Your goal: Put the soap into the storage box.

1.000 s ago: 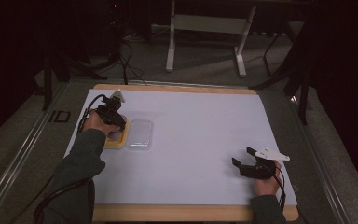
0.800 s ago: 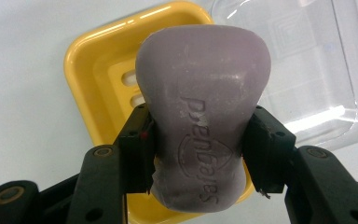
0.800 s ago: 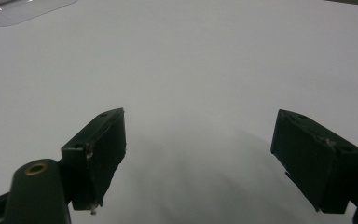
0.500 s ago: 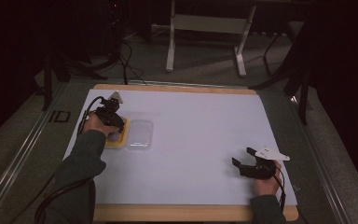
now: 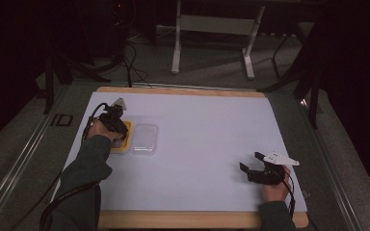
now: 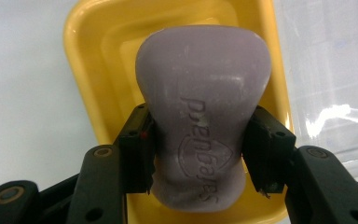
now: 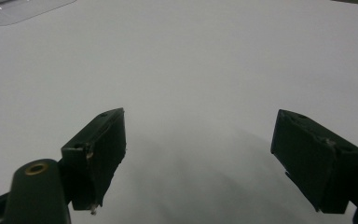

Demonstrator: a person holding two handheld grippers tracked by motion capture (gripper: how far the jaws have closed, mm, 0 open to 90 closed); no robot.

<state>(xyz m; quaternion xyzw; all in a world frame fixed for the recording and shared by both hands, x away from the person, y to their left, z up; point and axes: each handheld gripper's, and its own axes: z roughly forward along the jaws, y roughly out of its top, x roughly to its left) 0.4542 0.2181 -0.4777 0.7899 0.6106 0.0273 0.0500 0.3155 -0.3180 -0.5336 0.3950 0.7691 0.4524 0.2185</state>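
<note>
Holding as half a second ago, the left claw [image 6: 198,156] stays clamped on the waisted mauve soap bar [image 6: 201,116] in the shallow yellow plastic dish [image 6: 88,60], suggesting a pause, while beyond the dish the right claw [image 7: 198,158] rests spread wide.

A white table [image 5: 197,144] with a wooden rim is carrying two things near its left edge. A yellow tray [image 6: 93,56] is lying there, and a clear lid [image 5: 144,138] is lying just beside it, toward the middle. The rest of the surface is lying bare.
</note>
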